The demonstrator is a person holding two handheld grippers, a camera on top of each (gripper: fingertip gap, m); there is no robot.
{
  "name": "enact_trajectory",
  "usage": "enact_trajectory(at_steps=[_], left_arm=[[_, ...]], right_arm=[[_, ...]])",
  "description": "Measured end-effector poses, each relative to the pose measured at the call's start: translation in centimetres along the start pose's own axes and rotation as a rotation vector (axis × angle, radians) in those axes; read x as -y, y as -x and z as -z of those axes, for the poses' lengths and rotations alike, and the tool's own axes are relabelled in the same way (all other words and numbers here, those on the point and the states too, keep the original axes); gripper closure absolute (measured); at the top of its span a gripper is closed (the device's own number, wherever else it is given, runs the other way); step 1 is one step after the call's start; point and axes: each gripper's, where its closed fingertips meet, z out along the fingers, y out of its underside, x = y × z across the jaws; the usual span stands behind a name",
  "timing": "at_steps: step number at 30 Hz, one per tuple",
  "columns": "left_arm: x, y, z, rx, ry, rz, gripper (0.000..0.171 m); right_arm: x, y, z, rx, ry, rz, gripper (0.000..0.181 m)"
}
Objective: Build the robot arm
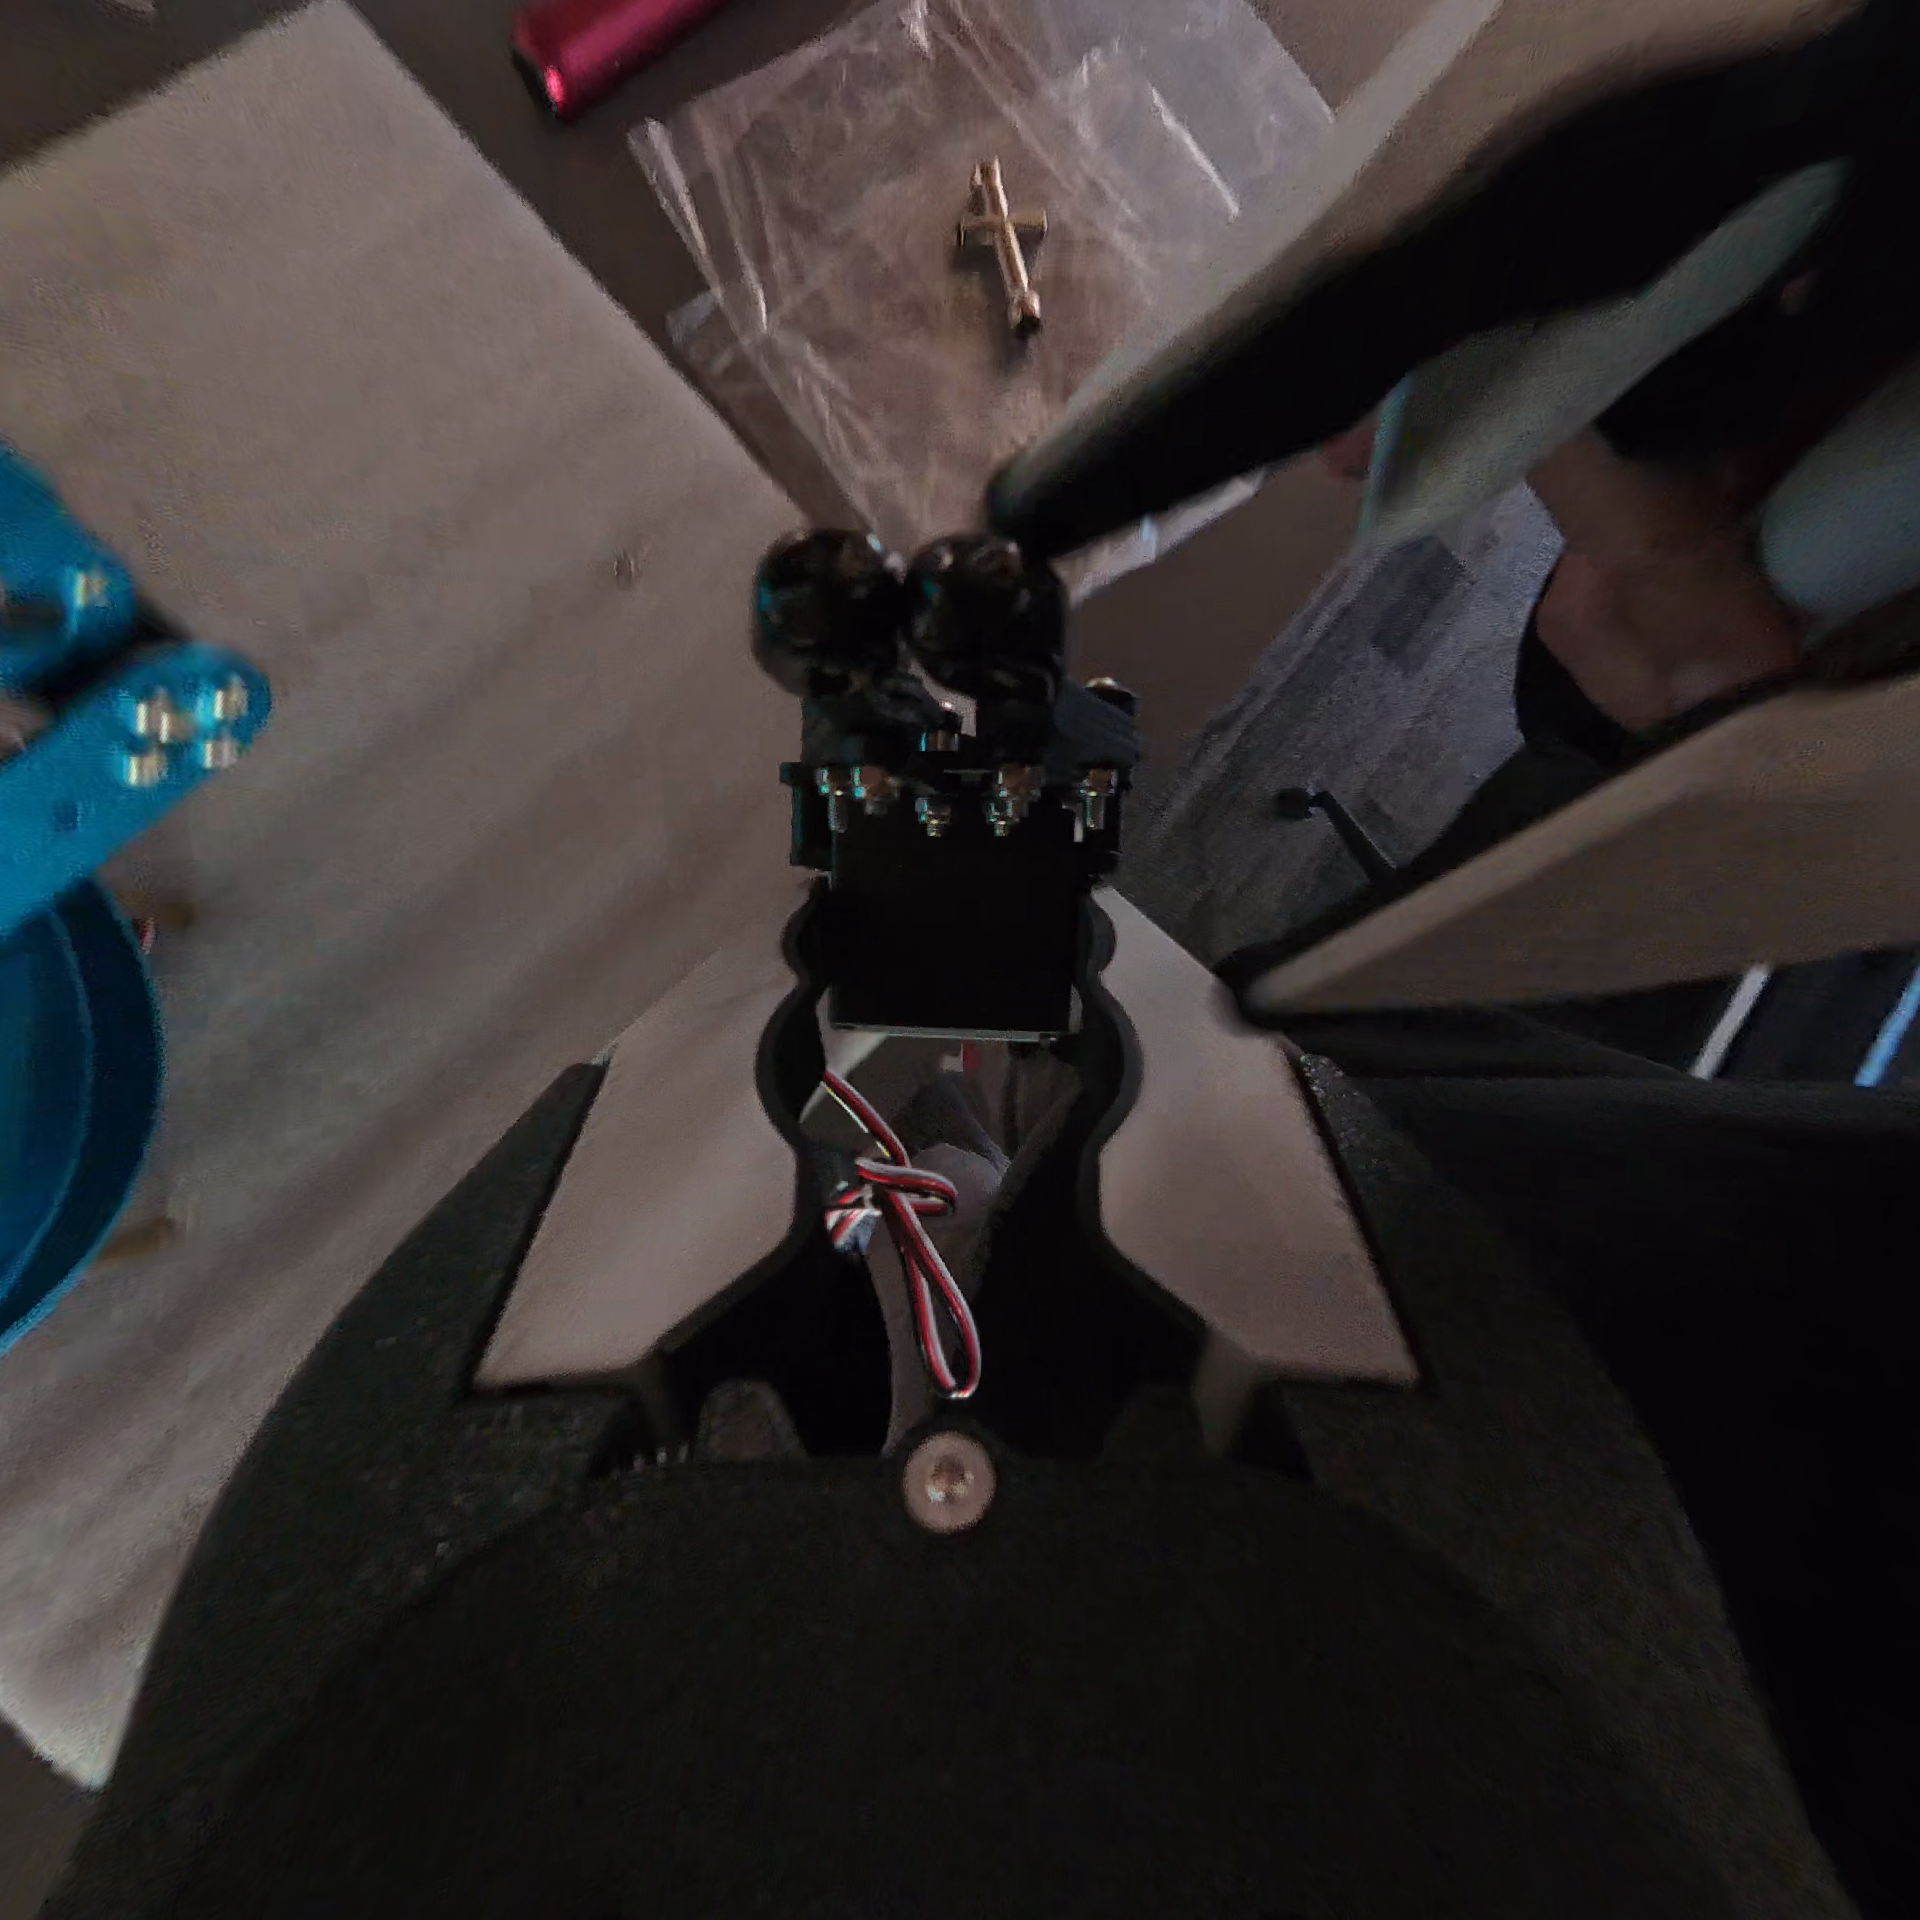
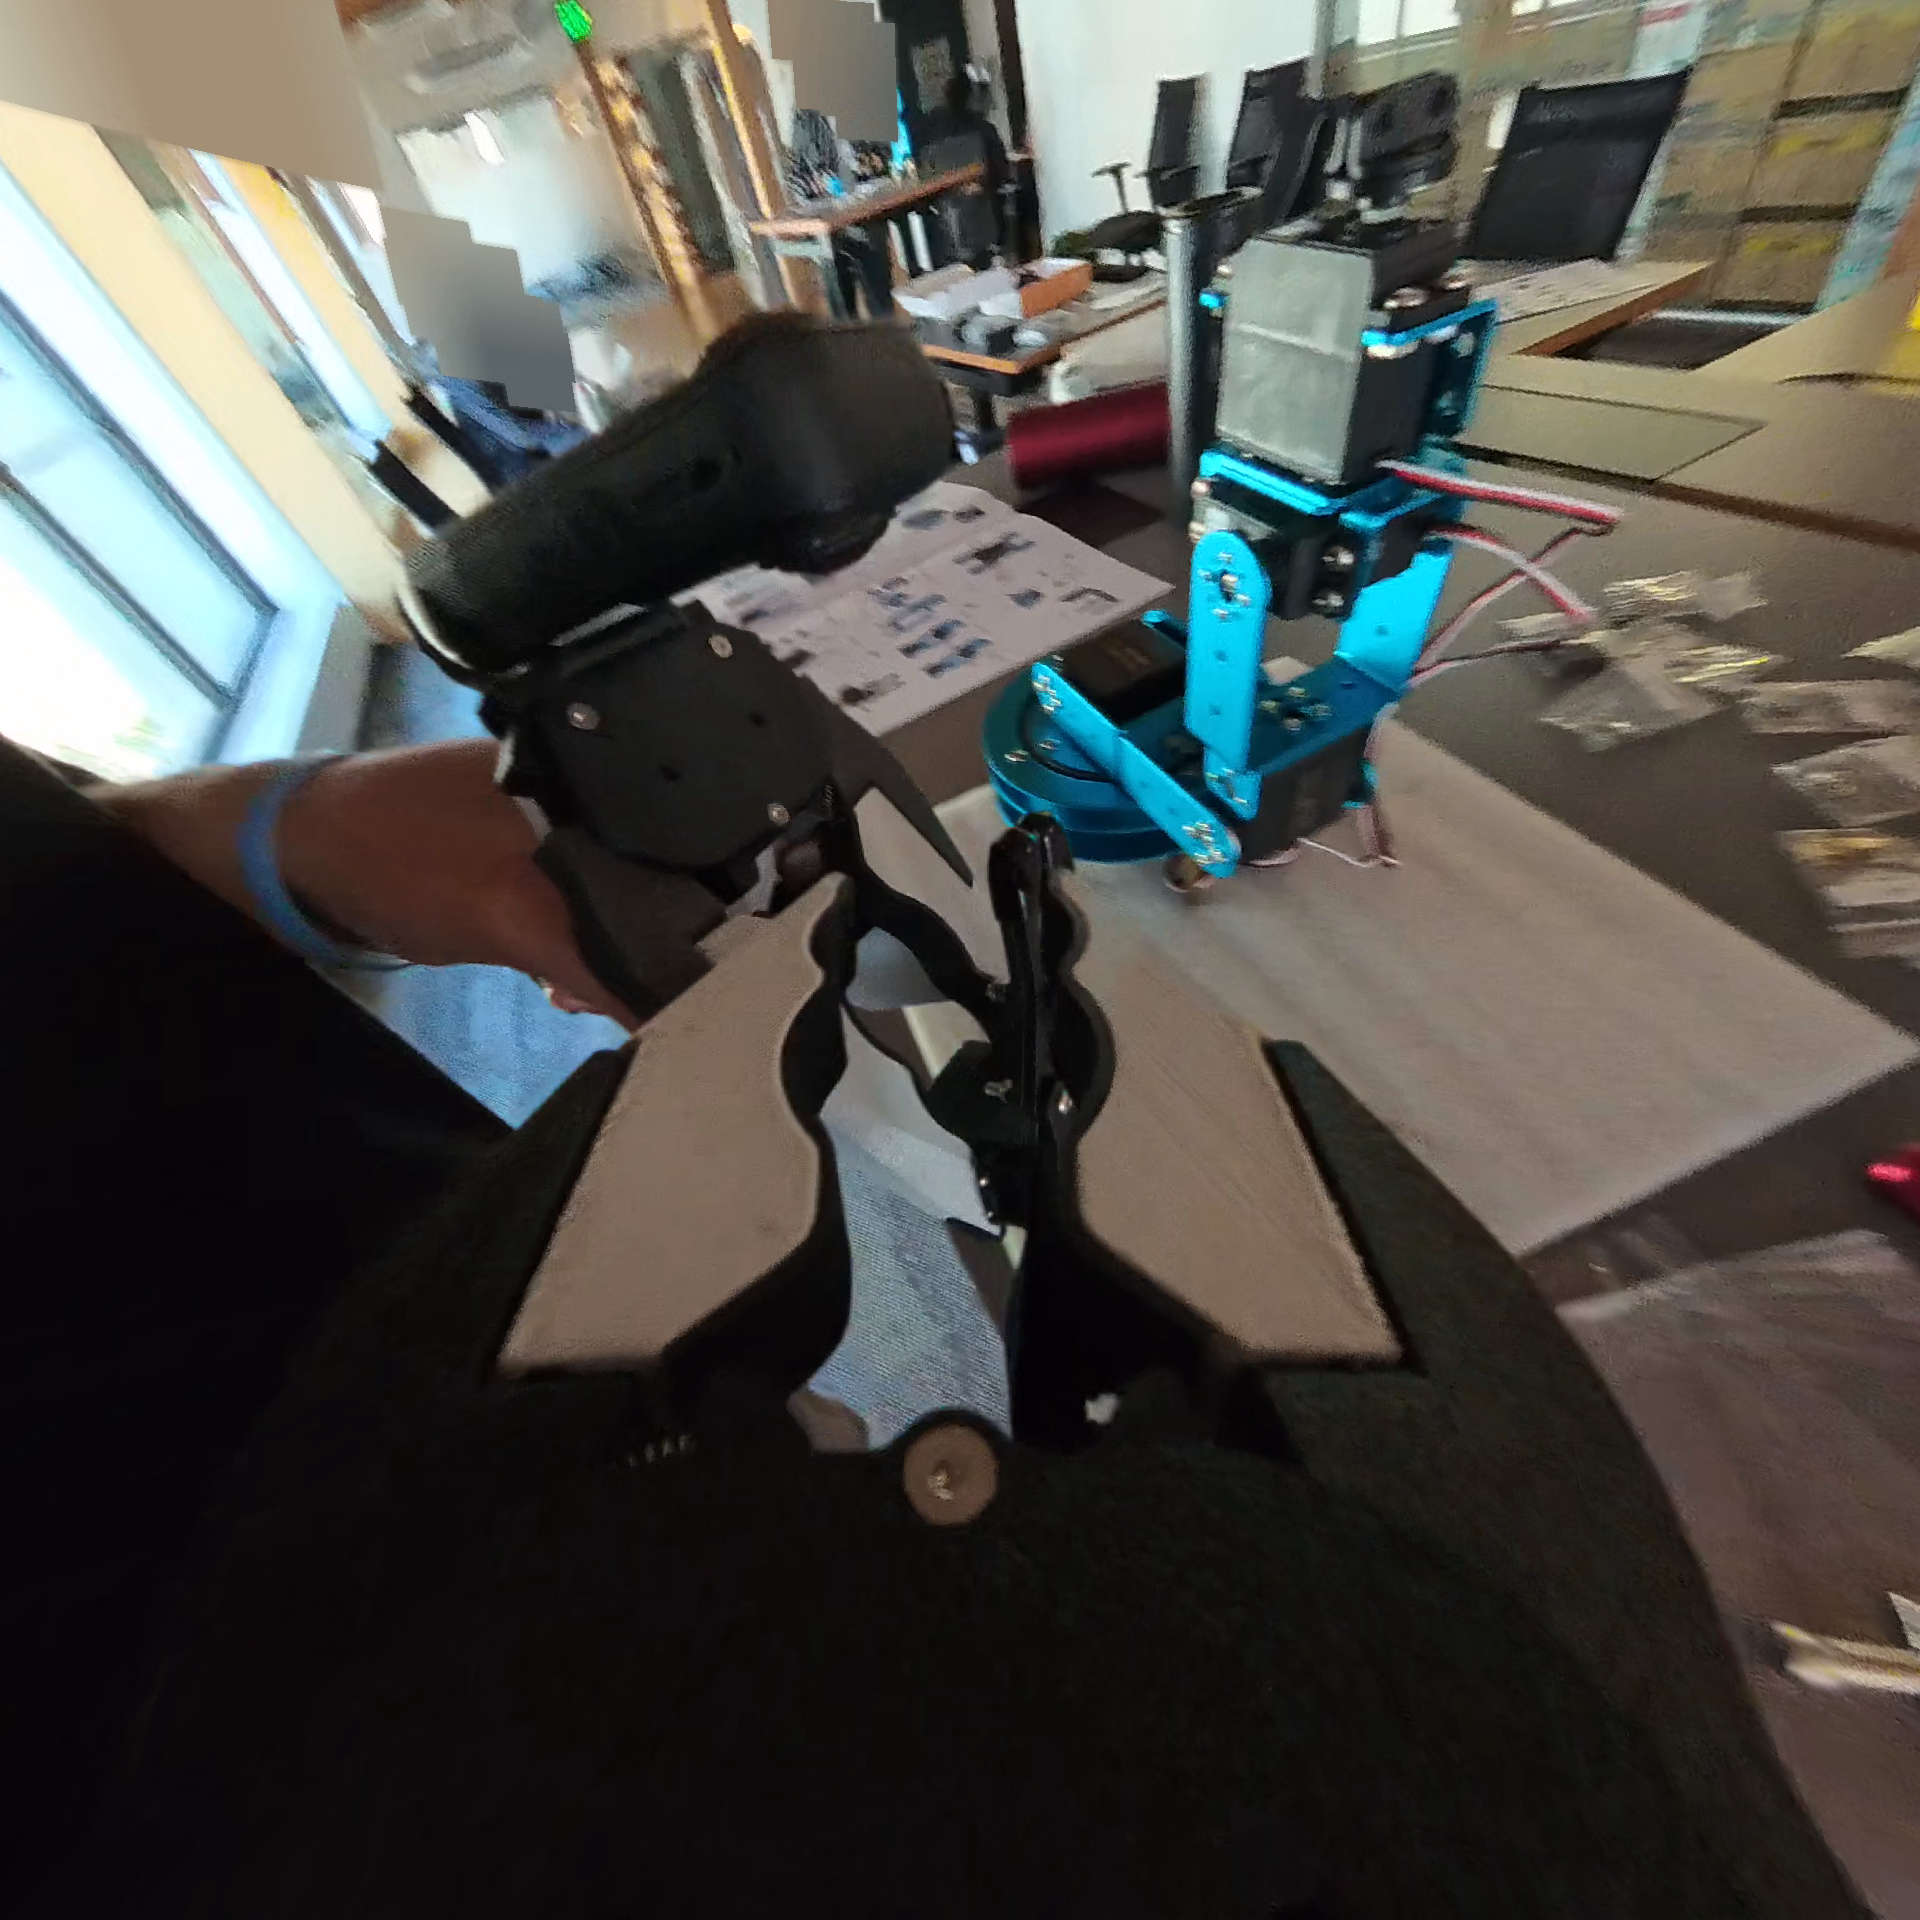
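Two hand-held black grippers meet over a pale rectangular mat [image 1: 395,436] laid on a dark tabletop.

Left wrist view, left to right. A blue anodised metal robot arm on a round base [image 1: 83,790] stands at the mat's left edge. The left gripper [image 1: 951,966] is clamped on a black servo motor block with a row of silver bolts [image 1: 951,925], which sits between its fingers above the mat; a red, white and black twisted wire lead [image 1: 914,1226] trails from the block back toward the gripper body. Beyond the mat lie a dark red metal cylinder [image 1: 603,47] and a clear plastic bag [image 1: 935,239] bearing a small brass cross-shaped tool [image 1: 1003,244]. A dark finger of the other gripper [image 1: 1299,416] reaches the block's rounded black top from the right of the mat.

Right wrist view, left to right. A person's hand [image 2: 436,862] grips the left gripper's handle left of the mat. The right gripper [image 2: 935,935] has its fingers somewhat apart, with a thin black bracket piece [image 2: 1029,997] against the right-hand one; whether it is gripped cannot be told. The blue arm stands on the mat's far part, a printed paper sheet [image 2: 935,613] behind it.
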Motion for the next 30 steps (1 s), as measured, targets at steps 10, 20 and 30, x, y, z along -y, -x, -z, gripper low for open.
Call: enact_trajectory(at_steps=[10, 20, 30], left_arm=[[8.3, 2.5, -6.4, 0.225, 0.018, 0.090, 0.127], [13.3, 6.5, -5.7, 0.431, -0.149, 0.258, 0.111], [12.6, 6.8, -1.2, 0.609, -0.317, 0.263, 0.097]], right_arm=[[-1.5, -13.1, 1.6, -0.206, 0.115, -0.016, 0.174], [2.2, -19.2, -1.6, 0.051, 0.179, -0.077, 0.176], [0.6, -23.7, -8.0, 0.213, 0.317, -0.460, 0.178]])
